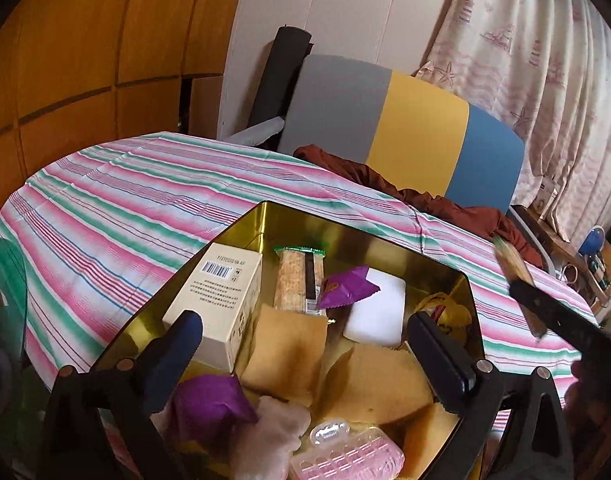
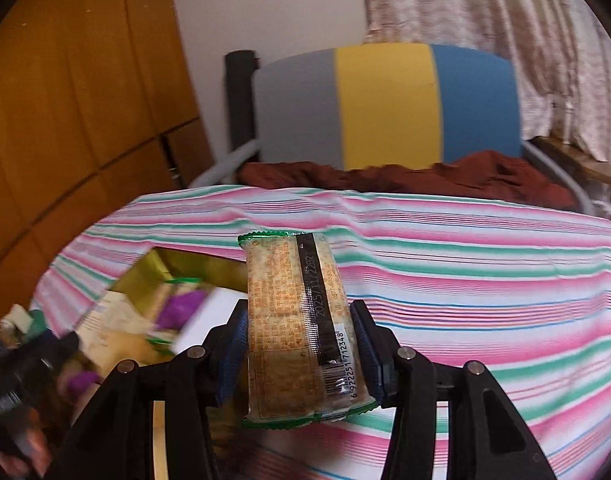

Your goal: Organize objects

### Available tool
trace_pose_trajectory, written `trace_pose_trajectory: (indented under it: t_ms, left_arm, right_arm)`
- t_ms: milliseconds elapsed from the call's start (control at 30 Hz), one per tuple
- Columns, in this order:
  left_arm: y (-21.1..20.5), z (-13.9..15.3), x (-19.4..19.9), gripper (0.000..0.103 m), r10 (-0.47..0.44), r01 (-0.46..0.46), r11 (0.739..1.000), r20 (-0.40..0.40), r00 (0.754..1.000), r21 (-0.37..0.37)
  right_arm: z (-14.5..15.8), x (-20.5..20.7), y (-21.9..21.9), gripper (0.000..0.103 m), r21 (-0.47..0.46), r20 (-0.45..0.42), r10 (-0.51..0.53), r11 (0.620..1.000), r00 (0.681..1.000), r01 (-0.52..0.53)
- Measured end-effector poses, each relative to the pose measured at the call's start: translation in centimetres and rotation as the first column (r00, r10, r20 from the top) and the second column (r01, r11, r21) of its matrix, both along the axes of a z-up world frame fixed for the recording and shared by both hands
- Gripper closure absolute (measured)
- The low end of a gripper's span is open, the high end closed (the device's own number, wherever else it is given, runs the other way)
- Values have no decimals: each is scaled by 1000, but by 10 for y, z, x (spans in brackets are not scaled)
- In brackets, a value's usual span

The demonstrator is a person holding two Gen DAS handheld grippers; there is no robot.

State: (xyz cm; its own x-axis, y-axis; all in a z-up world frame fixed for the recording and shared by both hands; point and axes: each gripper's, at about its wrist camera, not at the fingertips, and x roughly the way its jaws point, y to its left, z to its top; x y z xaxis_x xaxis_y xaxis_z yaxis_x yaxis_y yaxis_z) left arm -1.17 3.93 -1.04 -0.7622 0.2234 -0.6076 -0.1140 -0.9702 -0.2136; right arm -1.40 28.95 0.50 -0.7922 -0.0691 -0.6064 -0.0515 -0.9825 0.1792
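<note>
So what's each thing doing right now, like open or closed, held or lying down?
Left gripper: open, empty, over the tin.
Right gripper: shut on a snack packet.
Snack packet: sealed, held above the striped tablecloth.
Gold tin: no lid on it, full of things.
Second snack packet: sealed, lying in the tin.
Cream box: closed, lying in the tin.

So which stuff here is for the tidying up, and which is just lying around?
For the tidying:
- gold tin
- snack bar held in the right gripper
- another snack bar in the tin
- cream box
- purple wrapper
- left gripper, open over the tin

Just lying around:
- striped tablecloth
- chair
- red cloth
- curtain
</note>
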Motion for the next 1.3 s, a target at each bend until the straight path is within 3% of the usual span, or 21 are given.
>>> trace_pose_trajectory:
  t_ms: [200,533,633,900,1133,1300]
  left_arm:
    - [-7,-1,9,0,6,-6,999,0,1000,-33]
    - [-20,1,17,0,35,-35,997,3,999,-65]
    - [-21,2,16,0,53,-51,994,13,999,-97]
    - [-27,3,12,0,100,-93,989,67,993,-112]
    - [-25,2,11,0,99,-88,991,102,990,-106]
    - [-24,9,13,0,110,-96,984,84,990,-153]
  right_arm:
    - [1,-26,-45,53,6,61,64,998,996,-65]
    - [-23,-78,-72,53,21,233,-34,999,972,30]
    - [-27,-83,-76,52,-23,234,10,1000,972,-5]
    - [-11,-45,-56,51,-75,140,-24,997,990,34]
    - [0,-11,-48,47,-21,133,-52,998,990,55]
    - [0,2,-61,42,39,153,-42,999,987,36]
